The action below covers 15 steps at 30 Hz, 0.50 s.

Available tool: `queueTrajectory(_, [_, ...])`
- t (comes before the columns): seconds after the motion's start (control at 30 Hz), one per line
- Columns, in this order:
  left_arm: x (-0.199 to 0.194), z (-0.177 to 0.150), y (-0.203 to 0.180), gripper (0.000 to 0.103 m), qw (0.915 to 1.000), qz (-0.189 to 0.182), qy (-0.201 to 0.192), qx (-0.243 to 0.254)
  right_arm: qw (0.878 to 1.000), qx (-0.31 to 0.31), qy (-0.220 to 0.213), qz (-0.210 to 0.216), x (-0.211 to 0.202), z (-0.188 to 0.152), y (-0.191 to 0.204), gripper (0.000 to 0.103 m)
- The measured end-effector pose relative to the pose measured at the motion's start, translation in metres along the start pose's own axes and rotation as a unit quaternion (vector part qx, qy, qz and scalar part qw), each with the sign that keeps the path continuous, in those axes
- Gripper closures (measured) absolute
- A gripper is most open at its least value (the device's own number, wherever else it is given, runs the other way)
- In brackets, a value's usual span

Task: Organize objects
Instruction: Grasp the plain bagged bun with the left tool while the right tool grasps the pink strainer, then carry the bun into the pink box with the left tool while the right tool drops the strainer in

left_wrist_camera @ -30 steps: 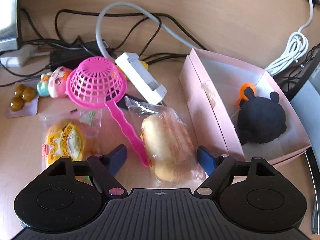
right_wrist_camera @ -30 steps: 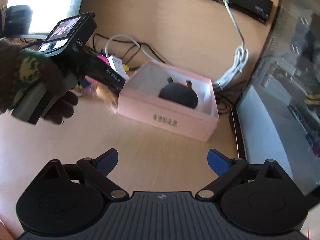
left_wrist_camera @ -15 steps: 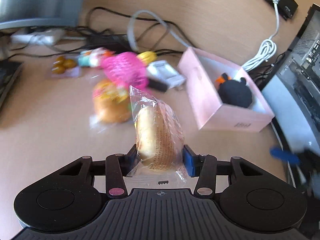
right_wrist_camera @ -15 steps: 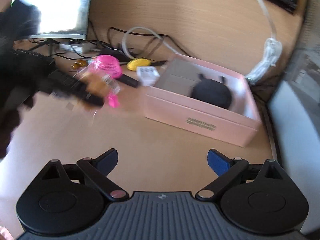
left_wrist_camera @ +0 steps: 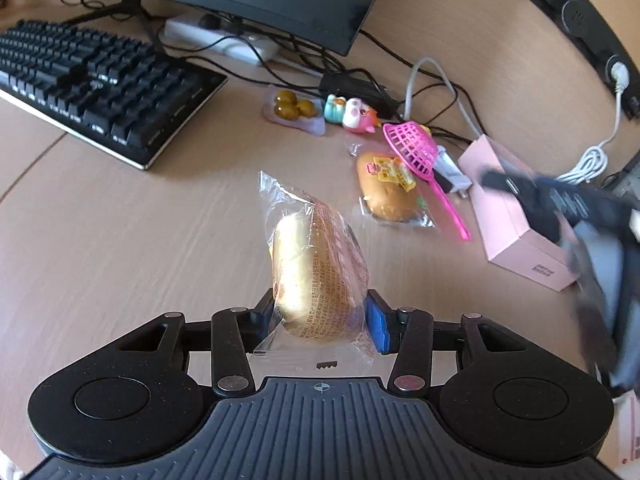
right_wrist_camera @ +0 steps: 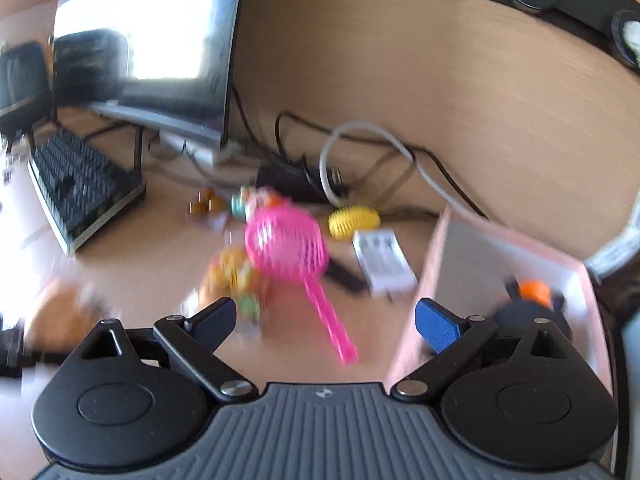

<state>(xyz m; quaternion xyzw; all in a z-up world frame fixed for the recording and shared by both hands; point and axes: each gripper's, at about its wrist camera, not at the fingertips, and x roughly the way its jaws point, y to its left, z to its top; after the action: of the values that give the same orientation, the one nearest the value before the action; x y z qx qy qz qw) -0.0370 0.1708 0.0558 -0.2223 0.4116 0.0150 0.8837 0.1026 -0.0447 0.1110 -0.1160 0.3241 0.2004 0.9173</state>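
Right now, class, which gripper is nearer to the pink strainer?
Right. The right gripper hangs open just above the pink strainer, its handle between the open fingers. The left gripper, shut on a wrapped bun, is off to the side.

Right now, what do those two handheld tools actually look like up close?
Both look alike. The left tool and right tool each have a grey ribbed body with a small crosshair mark, two round black discs at the sides, black linkage bars joined by silver rivets, and fingers tipped with blue pads. No sleeve or cable of theirs shows clearly.
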Motion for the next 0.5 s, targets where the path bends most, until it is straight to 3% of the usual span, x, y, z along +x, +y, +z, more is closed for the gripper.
queueTrajectory(0.13, [-0.006, -0.001, 0.007, 0.054, 0.9996, -0.028, -0.001, -0.002, 0.999, 0.003, 0.023, 0.022, 0.043, 0.033, 0.004, 0.006])
queueTrajectory(0.27, [-0.009, 0.000, 0.004, 0.054, 0.9995, -0.030, 0.002, 0.009, 0.998, 0.010, 0.052, 0.028, 0.093, 0.047, 0.008, 0.007])
queueTrajectory(0.3, [-0.011, 0.000, 0.004, 0.054, 0.9995, -0.029, 0.002, 0.014, 0.998, 0.013, 0.059, 0.028, 0.103, 0.049, 0.009, 0.008])
queueTrajectory(0.4, [-0.018, 0.002, 0.005, 0.054, 0.9994, -0.028, -0.001, 0.022, 0.996, 0.024, 0.083, 0.037, 0.122, 0.046, 0.012, 0.034])
queueTrajectory(0.5, [-0.020, 0.004, 0.006, 0.054, 0.9993, -0.025, 0.000, 0.028, 0.995, 0.044, 0.069, 0.054, 0.109, 0.045, 0.015, 0.034])
